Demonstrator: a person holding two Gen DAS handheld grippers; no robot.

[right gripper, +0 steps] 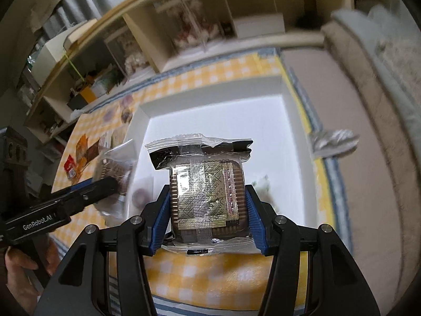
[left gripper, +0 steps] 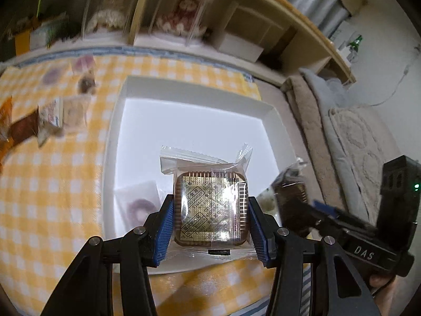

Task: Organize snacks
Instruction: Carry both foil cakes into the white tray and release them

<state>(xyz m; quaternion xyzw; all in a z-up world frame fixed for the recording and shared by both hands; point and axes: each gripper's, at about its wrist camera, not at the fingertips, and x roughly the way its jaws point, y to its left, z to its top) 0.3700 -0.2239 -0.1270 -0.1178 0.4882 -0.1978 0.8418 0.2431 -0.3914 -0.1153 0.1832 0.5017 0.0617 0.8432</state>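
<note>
My left gripper (left gripper: pixel 211 220) is shut on a square brown cookie in a clear wrapper (left gripper: pixel 210 205), held above the near part of a white open box (left gripper: pixel 147 89). My right gripper (right gripper: pixel 208 220) is shut on a like wrapped cookie (right gripper: pixel 208 197) above the same box (right gripper: pixel 210 92). Each gripper shows in the other's view: the right one (left gripper: pixel 302 202) at right, the left one (right gripper: pixel 105 181) at left, both with their packs. A wrapped purple ring snack (left gripper: pixel 140 206) lies in the box's near left corner. Several loose snacks (left gripper: pixel 50 118) lie on the yellow checked cloth (left gripper: pixel 52 184) to the left.
A wooden shelf unit (left gripper: pixel 184 13) with boxes and jars stands behind the table. A padded seat with cushions (left gripper: pixel 355 137) is to the right. A crumpled silvery wrapper (right gripper: pixel 334 142) lies at the table's right edge. A greenish snack pack (right gripper: pixel 263 184) lies in the box at right.
</note>
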